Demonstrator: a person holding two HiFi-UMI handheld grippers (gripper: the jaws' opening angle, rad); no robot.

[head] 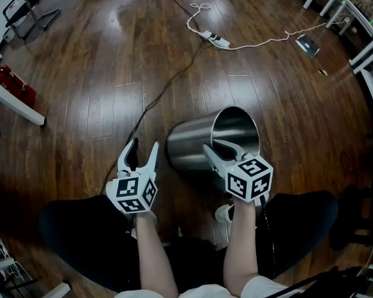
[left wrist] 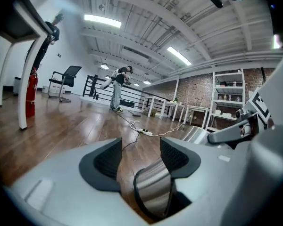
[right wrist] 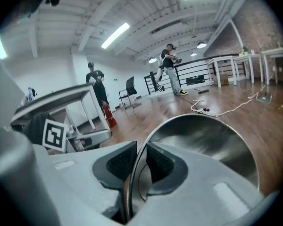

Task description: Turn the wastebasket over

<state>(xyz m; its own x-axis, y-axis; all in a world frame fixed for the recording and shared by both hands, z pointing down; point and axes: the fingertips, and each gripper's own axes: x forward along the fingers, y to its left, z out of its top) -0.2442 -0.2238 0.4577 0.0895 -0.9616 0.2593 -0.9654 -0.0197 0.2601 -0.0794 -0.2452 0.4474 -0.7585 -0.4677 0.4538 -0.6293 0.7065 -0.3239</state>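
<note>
wastebasket (head: 196, 143): stainless steel, tilted on wooden floor (head: 112, 73), mouth facing away | right gripper (head: 219, 149): pinching the thin rim | left gripper (head: 144, 146): spread near closed end, pads pressing nothing | handling: likely light, rigid, slick; take rim plus base edge

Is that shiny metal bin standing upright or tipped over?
Tipped: the wastebasket leans sideways, its open mouth slanted away from the person, its rim pinched by the right gripper.
</note>
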